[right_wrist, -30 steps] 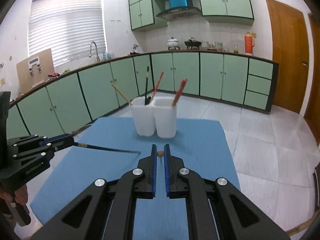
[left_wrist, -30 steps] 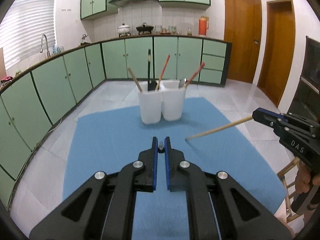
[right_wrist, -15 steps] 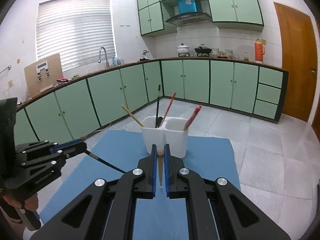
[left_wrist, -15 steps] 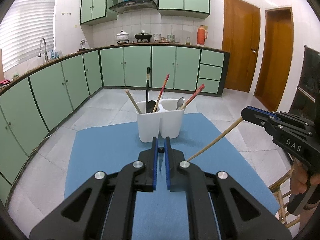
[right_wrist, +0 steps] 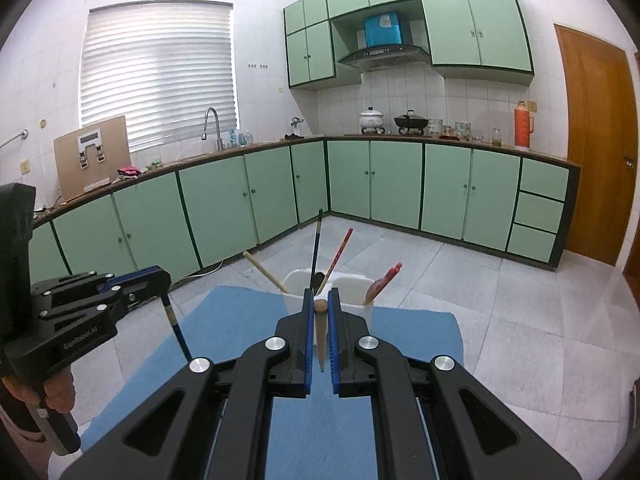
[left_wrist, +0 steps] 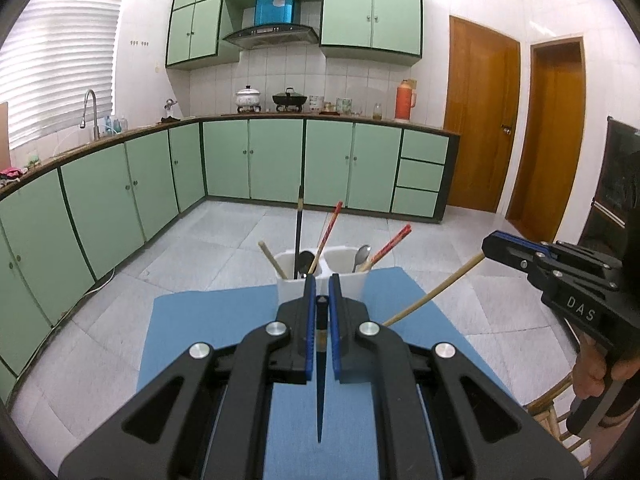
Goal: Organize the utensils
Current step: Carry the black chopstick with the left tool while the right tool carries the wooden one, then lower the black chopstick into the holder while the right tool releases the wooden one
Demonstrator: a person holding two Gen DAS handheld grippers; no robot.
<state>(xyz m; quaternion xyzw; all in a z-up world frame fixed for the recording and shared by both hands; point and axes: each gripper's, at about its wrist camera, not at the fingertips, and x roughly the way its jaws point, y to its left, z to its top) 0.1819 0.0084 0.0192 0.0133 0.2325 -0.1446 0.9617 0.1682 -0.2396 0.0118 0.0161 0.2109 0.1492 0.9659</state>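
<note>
Chopsticks, one per gripper: black one [left_wrist: 320, 380] pinched in nearly closed left gripper [left_wrist: 320, 300], pale wooden one [right_wrist: 321, 332] in nearly closed right gripper [right_wrist: 320, 302]. White two-cup holder [right_wrist: 356, 300] on blue mat [left_wrist: 208, 328]: chopsticks and spoons leaning inside. Mat edges near, tiled floor around.

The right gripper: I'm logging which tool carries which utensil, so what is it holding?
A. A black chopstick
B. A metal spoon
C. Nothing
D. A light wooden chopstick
D: the right gripper is closed on a light wooden chopstick; its own camera shows the tan butt end between the blue pads, and the left wrist view shows the pale shaft slanting down from it.
</note>
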